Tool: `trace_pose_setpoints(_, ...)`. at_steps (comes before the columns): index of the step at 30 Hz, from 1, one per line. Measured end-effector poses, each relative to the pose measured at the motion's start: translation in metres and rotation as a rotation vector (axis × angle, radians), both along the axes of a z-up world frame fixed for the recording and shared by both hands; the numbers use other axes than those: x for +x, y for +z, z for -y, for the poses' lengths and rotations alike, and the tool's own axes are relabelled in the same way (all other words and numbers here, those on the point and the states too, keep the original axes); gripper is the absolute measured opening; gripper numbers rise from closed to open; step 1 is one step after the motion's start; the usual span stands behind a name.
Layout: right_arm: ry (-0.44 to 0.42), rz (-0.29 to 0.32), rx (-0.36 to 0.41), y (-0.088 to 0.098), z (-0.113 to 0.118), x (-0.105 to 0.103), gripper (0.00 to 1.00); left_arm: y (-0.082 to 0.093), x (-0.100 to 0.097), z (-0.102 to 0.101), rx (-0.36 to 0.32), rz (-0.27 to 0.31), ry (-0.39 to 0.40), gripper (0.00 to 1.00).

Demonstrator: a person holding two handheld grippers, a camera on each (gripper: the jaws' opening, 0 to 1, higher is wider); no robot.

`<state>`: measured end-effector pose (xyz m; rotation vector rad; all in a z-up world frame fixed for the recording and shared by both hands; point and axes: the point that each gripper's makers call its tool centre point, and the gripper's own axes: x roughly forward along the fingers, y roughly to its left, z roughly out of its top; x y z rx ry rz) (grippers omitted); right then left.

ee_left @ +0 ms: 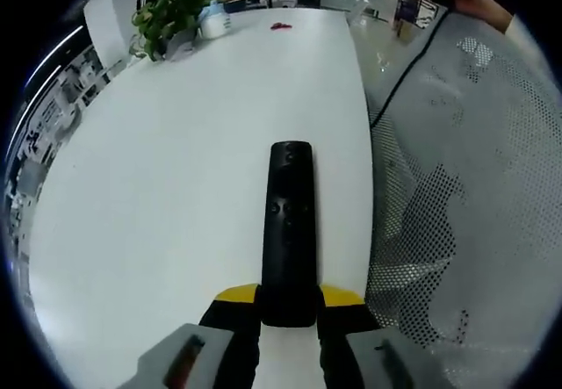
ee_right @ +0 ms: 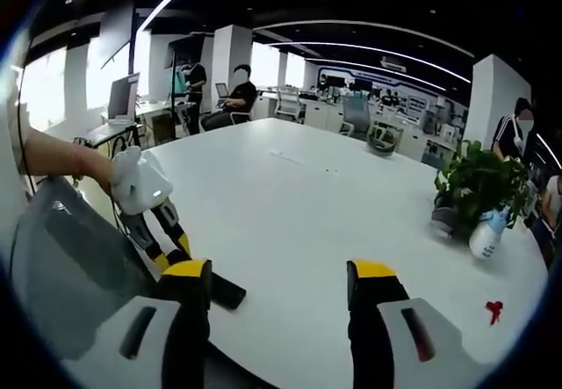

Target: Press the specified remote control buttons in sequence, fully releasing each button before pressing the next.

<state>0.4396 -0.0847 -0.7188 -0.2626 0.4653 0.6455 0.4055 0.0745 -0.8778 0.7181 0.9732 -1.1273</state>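
A long black remote control point(ee_left: 288, 231) lies flat on the white table point(ee_left: 167, 169), pointing away from me, its buttons facing up. My left gripper point(ee_left: 288, 298) is shut on the remote's near end, a yellow-tipped jaw on either side. In the right gripper view my right gripper point(ee_right: 281, 277) stands open above the table point(ee_right: 299, 187) with nothing between its jaws. To its left, a hand holds the left gripper point(ee_right: 165, 235), and the remote's dark end point(ee_right: 226, 291) pokes out beside it.
A potted plant point(ee_left: 171, 11) point(ee_right: 479, 183) and a white spray bottle point(ee_right: 486, 231) stand near the table's far edge, with a small red object point(ee_left: 281, 26) point(ee_right: 494, 308) close by. A mesh chair back point(ee_left: 474, 196) sits beside the table edge. People sit at desks point(ee_right: 230, 99) behind.
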Motion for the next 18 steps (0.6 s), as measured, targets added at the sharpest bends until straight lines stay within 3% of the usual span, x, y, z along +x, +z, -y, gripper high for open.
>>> trace_pose_setpoints(8, 0.034, -0.027, -0.043, -0.009, -0.004, -0.004, 0.65, 0.0, 0.0, 0.0, -0.018, 0.007, 0.0, 0.24)
trace_pose_setpoints(12, 0.047, -0.074, -0.001, -0.013, -0.007, -0.006, 0.65, 0.0, 0.0, -0.001, -0.032, 0.011, -0.003, 0.24)
trace_pose_setpoints(18, 0.076, -0.122, -0.012, -0.021, -0.011, -0.01, 0.52, 0.0, 0.001, -0.001, -0.051, 0.013, -0.001, 0.24)
